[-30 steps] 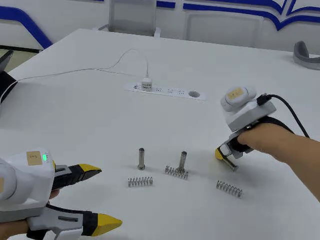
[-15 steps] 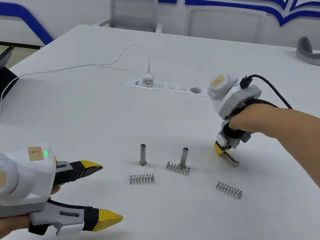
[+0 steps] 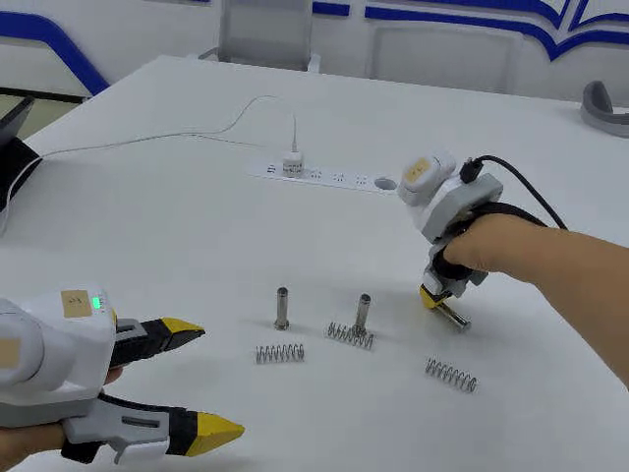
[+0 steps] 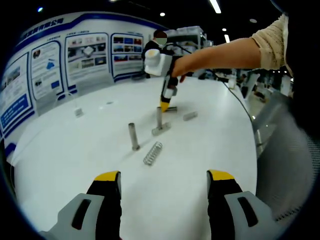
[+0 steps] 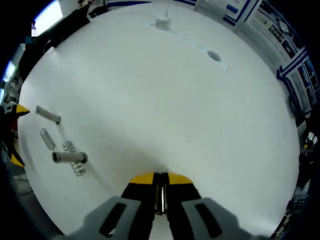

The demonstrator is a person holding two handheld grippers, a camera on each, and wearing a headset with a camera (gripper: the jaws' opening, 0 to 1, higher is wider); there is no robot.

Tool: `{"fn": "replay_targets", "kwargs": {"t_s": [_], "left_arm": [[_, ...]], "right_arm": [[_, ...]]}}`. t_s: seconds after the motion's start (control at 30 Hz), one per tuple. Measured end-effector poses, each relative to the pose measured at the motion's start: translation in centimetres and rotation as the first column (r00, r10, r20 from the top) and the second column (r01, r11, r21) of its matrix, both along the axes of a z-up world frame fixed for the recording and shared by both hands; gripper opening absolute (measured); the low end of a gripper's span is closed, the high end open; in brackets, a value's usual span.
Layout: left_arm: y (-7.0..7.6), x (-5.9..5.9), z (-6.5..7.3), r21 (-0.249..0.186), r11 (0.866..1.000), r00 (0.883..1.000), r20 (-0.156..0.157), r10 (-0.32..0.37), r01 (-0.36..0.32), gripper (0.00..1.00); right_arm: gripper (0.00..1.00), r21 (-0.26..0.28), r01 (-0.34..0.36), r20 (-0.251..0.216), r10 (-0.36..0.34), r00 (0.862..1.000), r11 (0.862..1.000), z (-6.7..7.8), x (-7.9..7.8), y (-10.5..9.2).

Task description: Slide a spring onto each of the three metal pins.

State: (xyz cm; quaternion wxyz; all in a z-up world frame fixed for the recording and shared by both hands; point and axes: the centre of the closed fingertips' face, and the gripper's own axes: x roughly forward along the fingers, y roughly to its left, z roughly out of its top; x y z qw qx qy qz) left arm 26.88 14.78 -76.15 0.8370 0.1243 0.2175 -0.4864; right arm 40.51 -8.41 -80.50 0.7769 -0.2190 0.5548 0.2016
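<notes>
Two metal pins stand upright mid-table, one on the left [image 3: 282, 307] and one on the right [image 3: 363, 312]. My right gripper [image 3: 432, 295] points down at the table, shut on the third pin [image 3: 453, 316], which slants with its free end at the surface. In the right gripper view the pin [image 5: 160, 197] sits between the closed yellow tips. One spring [image 3: 280, 352] lies before the left pin. A second spring [image 3: 349, 336] rests at the right pin's foot, and a third spring [image 3: 451, 374] lies nearer on the right. My left gripper [image 3: 201, 379] hovers open at the near left.
A white power strip [image 3: 329, 179] with a plugged charger and cable lies farther back. A grey curved object [image 3: 601, 106] sits at the far right edge. A chair stands beyond the table's far side. A dark item pokes in at the left edge [image 3: 12, 147].
My right gripper has swung slightly left and stands steeper, still holding the pin against the table. The left gripper stays about where it was, open.
</notes>
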Motion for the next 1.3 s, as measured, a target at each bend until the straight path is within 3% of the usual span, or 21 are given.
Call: {"fn": "replay_targets", "kwargs": {"t_s": [0.27, 0.83, 1.3], "left_arm": [[0.1, 0.2, 0.4, 0.001, 1.0, 1.0, 0.011, 0.001, -0.001, 0.7], [-0.1, 0.0, 0.9, 0.008, 1.0, 1.0, 0.02, -0.01, 0.01, 0.7], [-0.4, -0.2, 1.1, 0.013, 1.0, 0.999, 0.025, -0.022, 0.021, 0.7]], "right_arm": [[0.08, 0.093, 0.029, 0.034, -0.033, 0.999, 0.995, 1.3, -1.0, 0.4], [0.08, 0.16, 0.017, 0.121, -0.037, 0.992, 0.987, 4.0, -2.4, -0.1], [0.09, 0.208, 0.031, 0.152, -0.064, 0.986, 0.978, 4.6, -3.9, -0.6]]}}
